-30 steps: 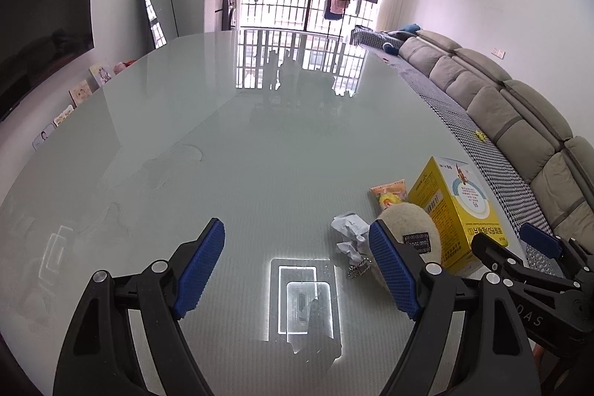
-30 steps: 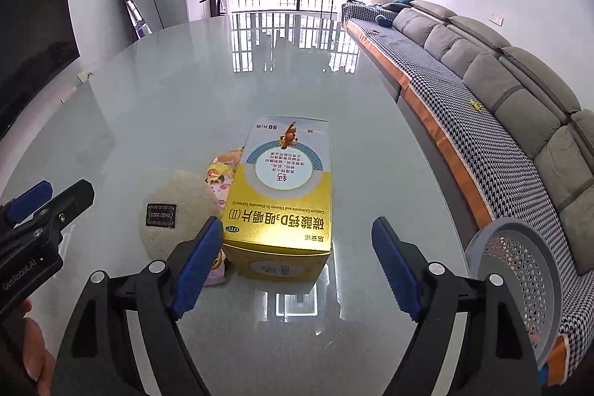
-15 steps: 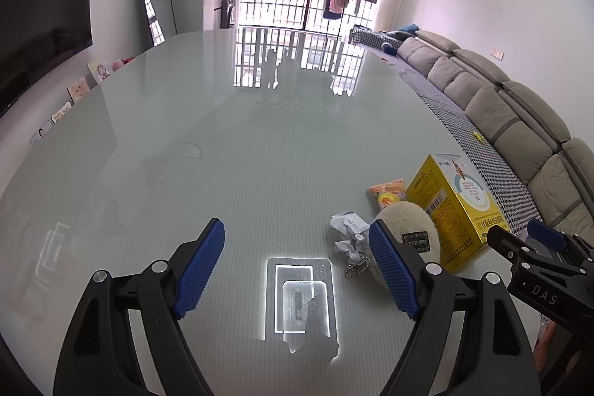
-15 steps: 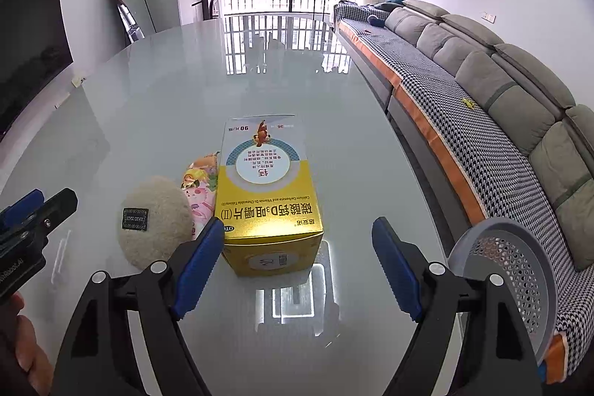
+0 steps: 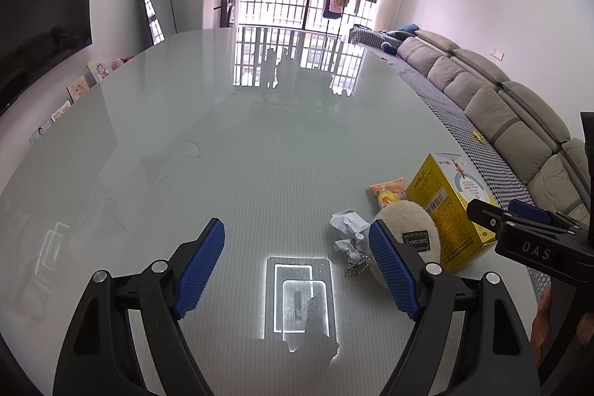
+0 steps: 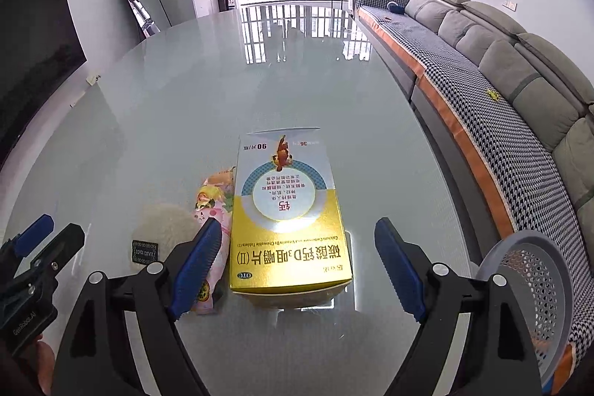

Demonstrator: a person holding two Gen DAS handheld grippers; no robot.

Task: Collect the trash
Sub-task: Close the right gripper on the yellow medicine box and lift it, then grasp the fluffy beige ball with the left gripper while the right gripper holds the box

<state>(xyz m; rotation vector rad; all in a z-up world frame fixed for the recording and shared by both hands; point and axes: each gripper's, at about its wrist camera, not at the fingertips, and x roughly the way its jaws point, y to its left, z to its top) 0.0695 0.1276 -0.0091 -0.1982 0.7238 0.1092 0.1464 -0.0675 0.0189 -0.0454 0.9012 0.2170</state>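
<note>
Yellow box (image 6: pixel 287 221) | on table (image 6: pixel 222 106), between spread right tongs (image 6: pixel 293 266), untouched | left tongs (image 5: pixel 297 266) spread, empty | step: approach | next: close on box, carry to basket (image 6: pixel 534 288)

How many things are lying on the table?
4. A yellow box nearest the sofa side, a snack packet beside it, a fluffy ball next to that, and crumpled paper beyond the ball. More may be hidden behind them.

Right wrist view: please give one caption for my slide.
Open right claw faces a yellow box on the glass table.
</note>
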